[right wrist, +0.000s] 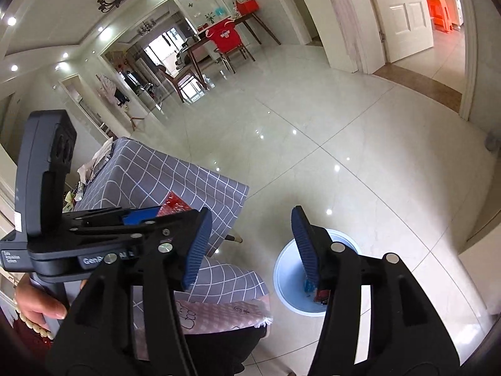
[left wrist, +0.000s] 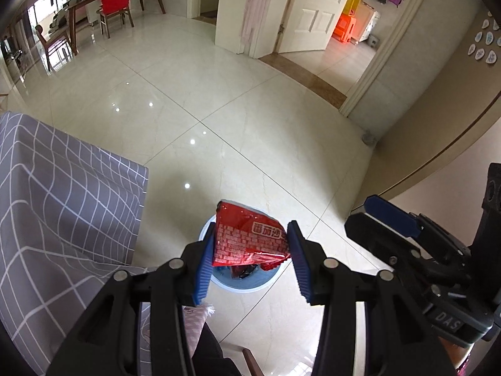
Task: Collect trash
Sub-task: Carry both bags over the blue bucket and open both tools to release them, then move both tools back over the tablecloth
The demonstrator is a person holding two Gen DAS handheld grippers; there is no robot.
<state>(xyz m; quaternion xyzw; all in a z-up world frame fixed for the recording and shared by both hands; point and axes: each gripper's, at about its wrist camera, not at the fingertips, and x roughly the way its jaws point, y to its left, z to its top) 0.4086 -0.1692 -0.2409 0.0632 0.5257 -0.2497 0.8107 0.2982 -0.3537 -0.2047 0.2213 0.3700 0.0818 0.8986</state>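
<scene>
Red wrapper (left wrist: 247, 238) clamped in left tongs (left wrist: 250, 260) above bin (left wrist: 238, 285) — right tongs (right wrist: 250, 247) released.

The left claw (left wrist: 250, 250) angles steeply downward, its blue pads pinching something between them. The right claw (right wrist: 250, 244) tilts down too, jaws parted and empty.

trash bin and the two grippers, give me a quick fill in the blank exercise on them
1. The left gripper holds a ____ snack wrapper.
2. The bin stands on the ____.
3. The right gripper has ____ between its pads.
4. The cloth on the table is grey with ____ lines.

Missing words: red; floor; nothing; white
</scene>
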